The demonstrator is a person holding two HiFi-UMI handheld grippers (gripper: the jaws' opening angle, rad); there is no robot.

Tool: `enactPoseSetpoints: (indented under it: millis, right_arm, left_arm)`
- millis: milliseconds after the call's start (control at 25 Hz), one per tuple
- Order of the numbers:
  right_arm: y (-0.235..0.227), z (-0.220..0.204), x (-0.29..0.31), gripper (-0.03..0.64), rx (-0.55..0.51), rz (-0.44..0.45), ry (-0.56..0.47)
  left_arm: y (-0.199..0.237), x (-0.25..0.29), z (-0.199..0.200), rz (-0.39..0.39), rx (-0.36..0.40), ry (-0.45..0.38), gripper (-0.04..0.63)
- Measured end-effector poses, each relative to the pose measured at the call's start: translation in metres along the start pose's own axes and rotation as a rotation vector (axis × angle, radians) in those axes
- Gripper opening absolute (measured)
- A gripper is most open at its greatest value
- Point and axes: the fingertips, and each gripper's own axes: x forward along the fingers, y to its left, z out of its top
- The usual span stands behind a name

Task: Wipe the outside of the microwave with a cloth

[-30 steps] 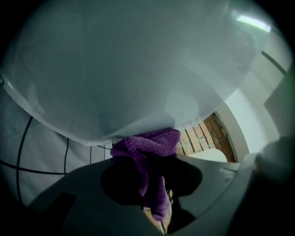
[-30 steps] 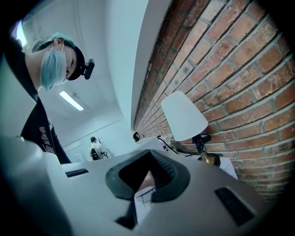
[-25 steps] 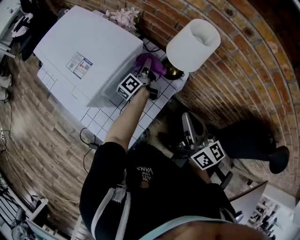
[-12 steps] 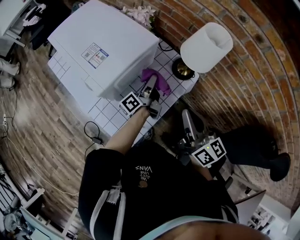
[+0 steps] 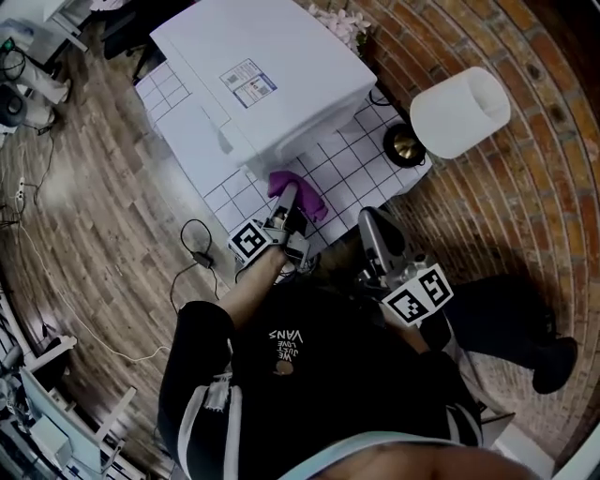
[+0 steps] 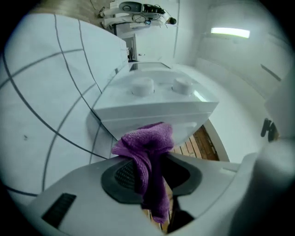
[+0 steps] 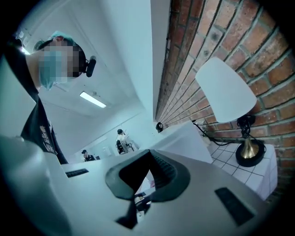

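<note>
The white microwave (image 5: 262,84) stands on a white tiled table (image 5: 352,173). My left gripper (image 5: 289,199) is shut on a purple cloth (image 5: 300,187) at the microwave's lower corner nearest me, close to the table's near edge. In the left gripper view the cloth (image 6: 147,147) hangs bunched between the jaws of the left gripper (image 6: 152,161), with the microwave (image 6: 156,99) and its two knobs just ahead. My right gripper (image 5: 370,227) is held off the table beside my body. Its jaws meet at the tips with nothing in them (image 7: 148,159).
A lamp with a white shade (image 5: 459,111) and brass base (image 5: 405,143) stands on the table's right end against the brick wall; the lamp (image 7: 225,90) also shows in the right gripper view. Pale flowers (image 5: 342,19) sit behind the microwave. A cable (image 5: 192,253) lies on the wood floor.
My left gripper has slid the cloth along the microwave's side, away from the lamp and toward me, to the near corner. The right gripper has barely moved.
</note>
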Motion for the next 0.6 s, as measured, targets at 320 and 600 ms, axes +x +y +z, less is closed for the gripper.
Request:
enactPoseSetpoints:
  millis: [320, 600]
  right_arm:
    - [0.004, 0.000, 0.001, -0.005, -0.014, 0.008, 0.006]
    - [-0.021, 0.010, -0.028, -0.005, -0.009, -0.094, -0.040]
  left_arm:
    - [0.045, -0.032, 0.035, 0.112, 0.042, -0.111, 0.129]
    - [0.057, 0.009, 0.031, 0.116, 0.020, -0.124, 0.129]
